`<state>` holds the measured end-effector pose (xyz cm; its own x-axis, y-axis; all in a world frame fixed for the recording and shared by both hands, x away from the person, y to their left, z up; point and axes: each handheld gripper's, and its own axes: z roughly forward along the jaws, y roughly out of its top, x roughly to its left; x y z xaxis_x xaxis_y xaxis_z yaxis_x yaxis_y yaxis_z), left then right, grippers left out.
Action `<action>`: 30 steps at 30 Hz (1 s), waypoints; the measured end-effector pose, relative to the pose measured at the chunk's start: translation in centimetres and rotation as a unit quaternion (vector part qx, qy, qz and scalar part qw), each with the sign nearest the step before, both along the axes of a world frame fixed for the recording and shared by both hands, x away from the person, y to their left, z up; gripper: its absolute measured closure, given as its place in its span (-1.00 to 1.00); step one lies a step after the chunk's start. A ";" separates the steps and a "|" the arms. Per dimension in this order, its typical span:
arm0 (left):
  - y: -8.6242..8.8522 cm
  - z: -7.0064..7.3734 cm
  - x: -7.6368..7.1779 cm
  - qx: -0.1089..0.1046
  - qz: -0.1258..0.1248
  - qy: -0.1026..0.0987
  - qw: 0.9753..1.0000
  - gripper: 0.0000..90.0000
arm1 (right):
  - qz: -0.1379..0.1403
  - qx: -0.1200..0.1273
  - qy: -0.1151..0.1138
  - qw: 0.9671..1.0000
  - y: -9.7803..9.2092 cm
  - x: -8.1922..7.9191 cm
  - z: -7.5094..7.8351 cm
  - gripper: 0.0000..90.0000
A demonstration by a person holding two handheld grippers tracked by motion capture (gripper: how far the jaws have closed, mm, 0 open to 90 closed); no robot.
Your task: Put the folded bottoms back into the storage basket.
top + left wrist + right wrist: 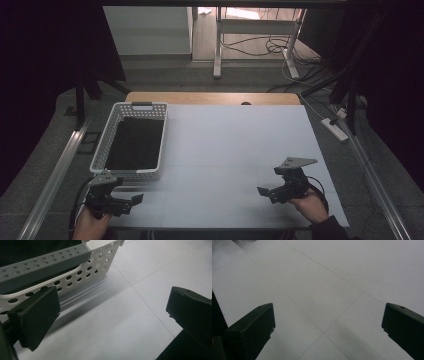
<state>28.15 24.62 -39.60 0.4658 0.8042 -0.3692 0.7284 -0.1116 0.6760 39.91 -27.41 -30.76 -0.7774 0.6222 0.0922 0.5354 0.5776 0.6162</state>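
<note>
At the table's near left corner, the left gripper [131, 201] hangs with jaws spread, empty, beside the basket [131, 176] holding dark cloth [136, 142]; risk: clipping its wall; the right gripper [264, 191] likewise gapes empty.

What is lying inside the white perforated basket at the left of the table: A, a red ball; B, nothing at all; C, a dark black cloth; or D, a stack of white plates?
C: in the high view the white basket has a dark black cloth covering its bottom, and the left hand-held gripper sits open just in front of the basket's near end.
</note>
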 end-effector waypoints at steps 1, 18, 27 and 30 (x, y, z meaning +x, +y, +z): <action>0.0 0.0 0.0 0.000 0.000 0.000 1.000 -1.00 | -0.004 0.000 -0.002 1.000 -0.2 -0.1 0.0 -1.00; 0.1 -0.1 0.1 -0.003 0.002 0.003 1.000 -1.00 | -0.065 -0.003 -0.021 0.998 -3.8 -1.5 0.4 -1.00; 0.1 -0.1 0.1 -0.003 0.004 0.005 1.000 -1.00 | -0.080 -0.005 -0.029 0.996 -4.5 -1.9 0.8 -1.00; 0.1 -0.1 0.1 -0.003 0.005 0.005 1.000 -1.00 | -0.085 -0.008 -0.030 0.996 -4.8 -2.0 0.9 -1.00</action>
<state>28.21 24.72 -39.66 0.4548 0.8065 -0.3778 0.7359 -0.1014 0.6695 37.87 -32.19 -29.81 -0.6647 0.7462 0.0374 0.5881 0.4916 0.6422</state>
